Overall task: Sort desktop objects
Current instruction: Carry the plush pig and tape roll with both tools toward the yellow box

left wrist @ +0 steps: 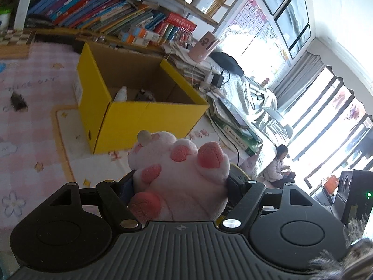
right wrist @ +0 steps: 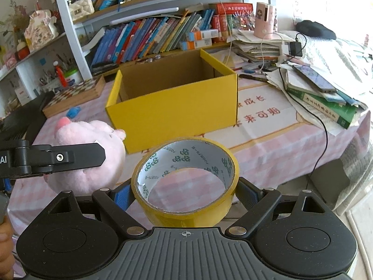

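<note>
Left claw (left wrist: 179,186) clamped on pink plush toy (left wrist: 179,175), right claw (right wrist: 184,191) gripping yellow tape roll (right wrist: 186,179) at its sides; yellow box (right wrist: 172,100) ahead of both on counter (right wrist: 279,144). Mid-carry, seemingly; next: over box's open top, then release

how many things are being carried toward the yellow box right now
2. A pink plush toy clamped in the left gripper, and a yellow tape roll clamped in the right gripper, both short of the yellow box.

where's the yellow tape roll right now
In the right wrist view, the tape roll sits clamped in the right gripper, held in front of the yellow box.
</note>
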### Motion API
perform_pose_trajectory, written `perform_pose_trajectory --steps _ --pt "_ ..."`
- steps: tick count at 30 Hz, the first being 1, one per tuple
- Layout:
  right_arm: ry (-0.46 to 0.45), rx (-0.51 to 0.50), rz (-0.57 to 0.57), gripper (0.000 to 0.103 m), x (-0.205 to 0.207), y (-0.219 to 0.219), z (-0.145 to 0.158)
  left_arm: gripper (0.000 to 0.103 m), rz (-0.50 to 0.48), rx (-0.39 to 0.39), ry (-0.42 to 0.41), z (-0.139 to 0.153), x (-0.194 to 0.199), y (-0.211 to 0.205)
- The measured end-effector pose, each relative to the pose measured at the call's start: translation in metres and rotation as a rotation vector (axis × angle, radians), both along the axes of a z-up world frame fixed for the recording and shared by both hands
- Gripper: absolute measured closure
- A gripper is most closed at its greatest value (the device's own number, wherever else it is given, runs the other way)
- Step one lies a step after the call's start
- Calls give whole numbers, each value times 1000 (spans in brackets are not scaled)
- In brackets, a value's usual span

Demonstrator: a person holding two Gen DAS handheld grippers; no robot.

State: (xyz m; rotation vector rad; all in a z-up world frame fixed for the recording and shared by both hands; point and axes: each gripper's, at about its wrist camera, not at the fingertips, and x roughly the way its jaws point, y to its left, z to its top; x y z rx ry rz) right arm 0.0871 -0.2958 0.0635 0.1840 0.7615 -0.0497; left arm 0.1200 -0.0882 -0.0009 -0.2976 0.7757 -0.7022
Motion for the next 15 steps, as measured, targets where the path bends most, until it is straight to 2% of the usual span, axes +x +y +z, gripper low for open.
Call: perform_pose_trajectory --steps 15 --pt "-141 -17 114 12 63 -44 28 30 118 11 -120 31 47 -35"
